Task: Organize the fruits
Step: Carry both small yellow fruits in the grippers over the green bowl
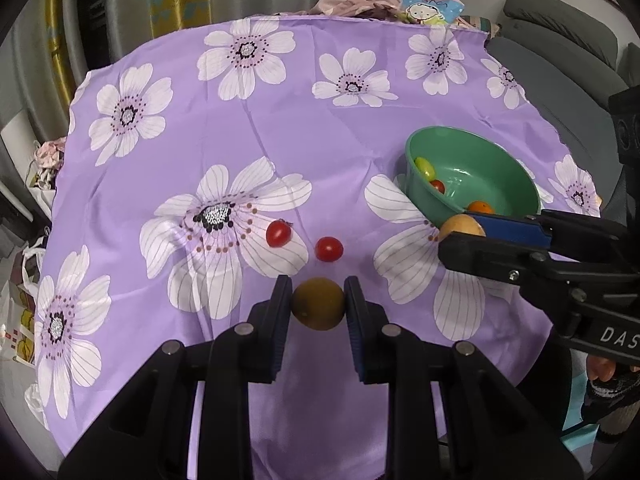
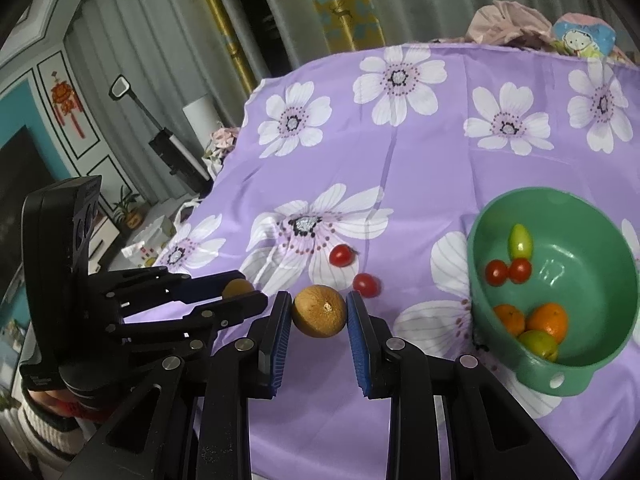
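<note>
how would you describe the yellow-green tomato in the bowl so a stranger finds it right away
Find the green bowl on the purple flowered cloth. Inside, toward its far wall, the yellow-green tomato stands just above two red tomatoes. It is the bowl's only elongated, pointed fruit; the oranges nearer the front are round.

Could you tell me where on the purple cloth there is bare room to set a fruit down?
The far half of the cloth, beyond the two cherry tomatoes and left of the green bowl, is bare. The near strip is crowded: both tools grip round brown fruits there, beside the tomatoes.
</note>
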Available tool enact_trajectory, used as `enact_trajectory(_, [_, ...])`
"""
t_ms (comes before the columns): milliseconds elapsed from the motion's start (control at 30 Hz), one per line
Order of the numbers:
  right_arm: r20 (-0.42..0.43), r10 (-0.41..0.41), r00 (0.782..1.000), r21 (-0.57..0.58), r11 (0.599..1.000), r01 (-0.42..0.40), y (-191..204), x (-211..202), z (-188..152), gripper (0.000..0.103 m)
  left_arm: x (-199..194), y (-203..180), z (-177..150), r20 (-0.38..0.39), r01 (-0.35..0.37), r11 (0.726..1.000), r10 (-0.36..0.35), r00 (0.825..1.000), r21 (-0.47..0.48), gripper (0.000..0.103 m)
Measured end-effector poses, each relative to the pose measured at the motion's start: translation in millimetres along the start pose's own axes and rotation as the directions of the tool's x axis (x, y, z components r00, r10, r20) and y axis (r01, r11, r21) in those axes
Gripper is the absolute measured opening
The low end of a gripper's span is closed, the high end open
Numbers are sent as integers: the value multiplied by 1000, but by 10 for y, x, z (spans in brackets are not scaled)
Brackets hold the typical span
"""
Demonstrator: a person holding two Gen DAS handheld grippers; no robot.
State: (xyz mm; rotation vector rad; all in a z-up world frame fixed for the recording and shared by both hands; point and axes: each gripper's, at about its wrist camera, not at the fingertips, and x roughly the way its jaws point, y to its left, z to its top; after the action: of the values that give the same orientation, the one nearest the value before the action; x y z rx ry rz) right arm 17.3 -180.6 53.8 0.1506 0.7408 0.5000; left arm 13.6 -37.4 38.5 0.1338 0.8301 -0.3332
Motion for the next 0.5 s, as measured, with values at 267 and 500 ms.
enact_trajectory(267, [9,1,1000,-1,1000,-1,-51,-47,-51,30,11,-124,40,-1,-11,999,11,1000,31,26])
enact_trajectory(500, [39,-10,999,14,1000,9,-140,-142,-25,30,52,-215,97,2,-8,999,8,1000,47,26])
